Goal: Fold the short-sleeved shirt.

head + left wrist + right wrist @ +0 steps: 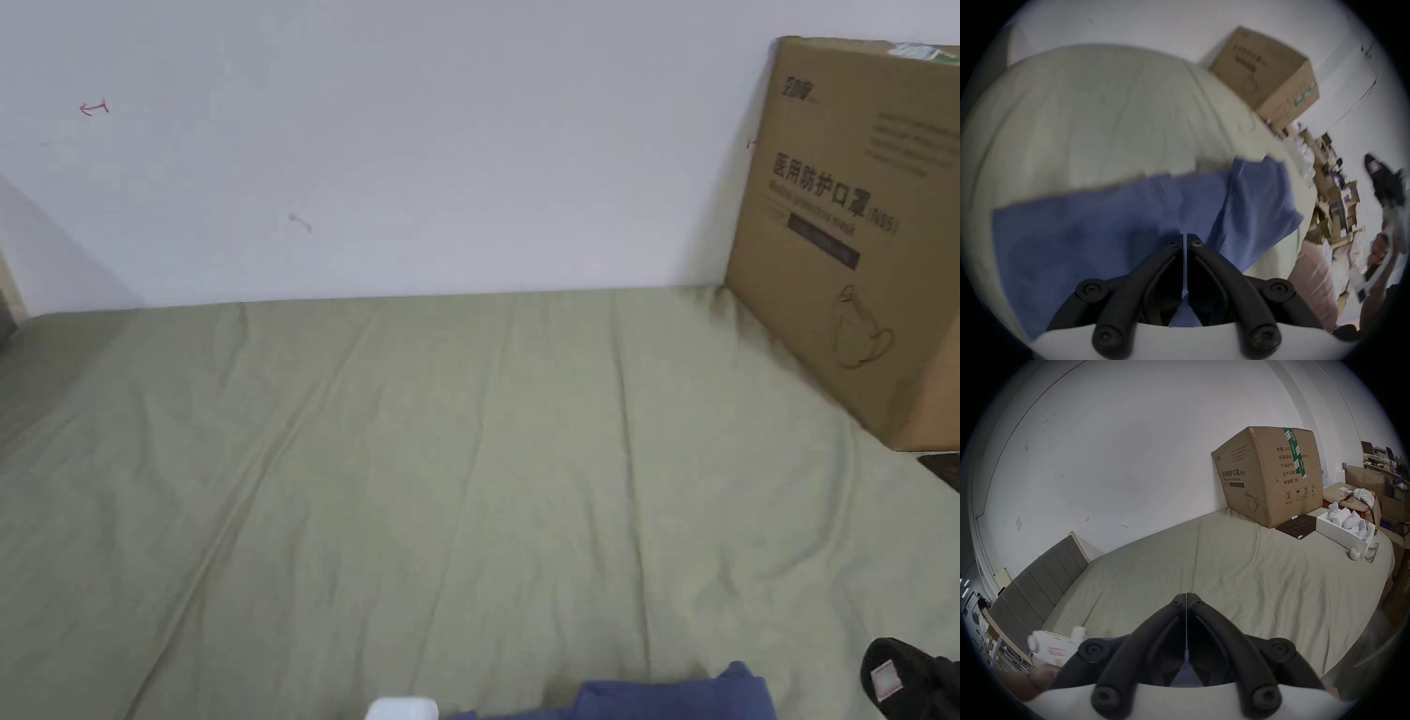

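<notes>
1. Head view: we're looking down over a bed under a wrinkled olive-green sheet, white wall behind it. A big cardboard box sits on the far right corner of the bed, against the wall. At the bottom edge, a sliver of the blue short-sleeved shirt peeks in, lying on the near side of the sheet. Just left of it, the white top of the left tongs; at the bottom right corner, the black tip of the right tongs. Their grip can't be judged from here.

2. Left gripper view: blurry picture, but here are the left tongs, black jaws clenched together with only a hairline slit between them. Whether any cloth is pinched there, I cannot tell. Under and ahead of them the blue shirt is spread across the near part of the bed, one sleeve reaching off to the right. The cardboard box stands at the far corner. Off to the right, well apart, the right tongs in a person's hand.

3. Right gripper view: the right tongs are clenched too, tips meeting over the bare green sheet, nothing visibly gripped. Lower left, the white body of the left tongs. The box sits against the wall; beside it a dark flat pad, then a white tray of pale moulded pieces. A padded grey headboard runs along the left.
</notes>
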Tool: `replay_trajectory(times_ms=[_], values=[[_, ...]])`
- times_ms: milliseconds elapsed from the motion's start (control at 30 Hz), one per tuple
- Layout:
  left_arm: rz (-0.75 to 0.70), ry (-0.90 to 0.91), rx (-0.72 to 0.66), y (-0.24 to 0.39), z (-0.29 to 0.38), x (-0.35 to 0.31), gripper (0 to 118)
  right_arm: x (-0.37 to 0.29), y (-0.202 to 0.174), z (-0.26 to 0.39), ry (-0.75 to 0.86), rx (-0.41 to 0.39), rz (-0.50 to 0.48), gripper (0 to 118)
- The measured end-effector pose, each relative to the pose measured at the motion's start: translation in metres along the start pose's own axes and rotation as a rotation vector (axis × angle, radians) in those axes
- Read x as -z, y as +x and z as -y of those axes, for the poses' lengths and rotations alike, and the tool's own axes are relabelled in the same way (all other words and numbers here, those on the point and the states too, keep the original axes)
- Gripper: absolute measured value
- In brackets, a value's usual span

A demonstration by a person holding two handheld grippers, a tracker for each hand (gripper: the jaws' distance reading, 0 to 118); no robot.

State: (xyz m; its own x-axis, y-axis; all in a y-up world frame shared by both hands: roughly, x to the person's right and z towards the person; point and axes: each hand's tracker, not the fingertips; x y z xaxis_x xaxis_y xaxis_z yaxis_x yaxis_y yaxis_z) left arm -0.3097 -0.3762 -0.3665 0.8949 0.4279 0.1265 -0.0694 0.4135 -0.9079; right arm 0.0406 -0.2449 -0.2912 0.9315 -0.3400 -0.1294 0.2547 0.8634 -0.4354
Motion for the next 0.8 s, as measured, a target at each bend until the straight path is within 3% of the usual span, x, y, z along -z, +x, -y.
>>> replay_trajectory(times_ms=[33, 100, 200, 333, 400, 467, 500, 533, 567, 600, 633, 667, 800], values=[[0.026, -0.052, -0.004, -0.006, 0.002, 0.018, 2, -0.001, 0.001, -0.001, -0.002, -0.001, 0.004, 0], [0.055, 0.02, -0.015, -0.001, 0.003, 0.023, 2, -0.003, 0.0, -0.003, -0.007, -0.002, 0.008, 0], [0.228, 0.063, -0.065, -0.004, 0.003, 0.007, 2, -0.008, -0.001, -0.006, -0.007, -0.002, 0.002, 0], [0.261, 0.242, -0.097, -0.018, 0.009, -0.068, 3, -0.007, -0.005, -0.009, -0.01, -0.029, -0.008, 0], [0.244, 0.314, -0.143, -0.048, 0.013, -0.106, 3, -0.006, -0.009, -0.009, -0.01, -0.032, -0.01, 0], [0.32, 0.295, -0.207, -0.088, 0.023, -0.129, 3, -0.004, -0.013, -0.008, -0.01, -0.031, -0.019, 0], [0.352, 0.275, -0.249, -0.11, 0.028, -0.137, 8, -0.002, -0.016, -0.007, -0.015, -0.034, -0.023, 0], [0.365, 0.255, -0.292, -0.129, 0.034, -0.144, 23, 0.0, -0.019, -0.005, -0.022, -0.04, -0.024, 0], [0.371, 0.239, -0.329, -0.15, 0.043, -0.147, 46, 0.002, -0.023, -0.003, -0.03, -0.045, -0.026, 0], [0.369, 0.236, -0.358, -0.165, 0.048, -0.15, 82, 0.003, -0.026, -0.001, -0.037, -0.048, -0.029, 0], [0.353, 0.237, -0.392, -0.18, 0.055, -0.152, 103, 0.005, -0.029, 0.001, -0.052, -0.052, -0.036, 0], [0.337, 0.24, -0.419, -0.193, 0.061, -0.152, 115, 0.008, -0.033, 0.002, -0.069, -0.056, -0.044, 0], [0.36, 0.255, -0.53, -0.234, 0.077, -0.132, 117, 0.015, -0.046, 0.003, -0.097, -0.078, -0.048, 0]])
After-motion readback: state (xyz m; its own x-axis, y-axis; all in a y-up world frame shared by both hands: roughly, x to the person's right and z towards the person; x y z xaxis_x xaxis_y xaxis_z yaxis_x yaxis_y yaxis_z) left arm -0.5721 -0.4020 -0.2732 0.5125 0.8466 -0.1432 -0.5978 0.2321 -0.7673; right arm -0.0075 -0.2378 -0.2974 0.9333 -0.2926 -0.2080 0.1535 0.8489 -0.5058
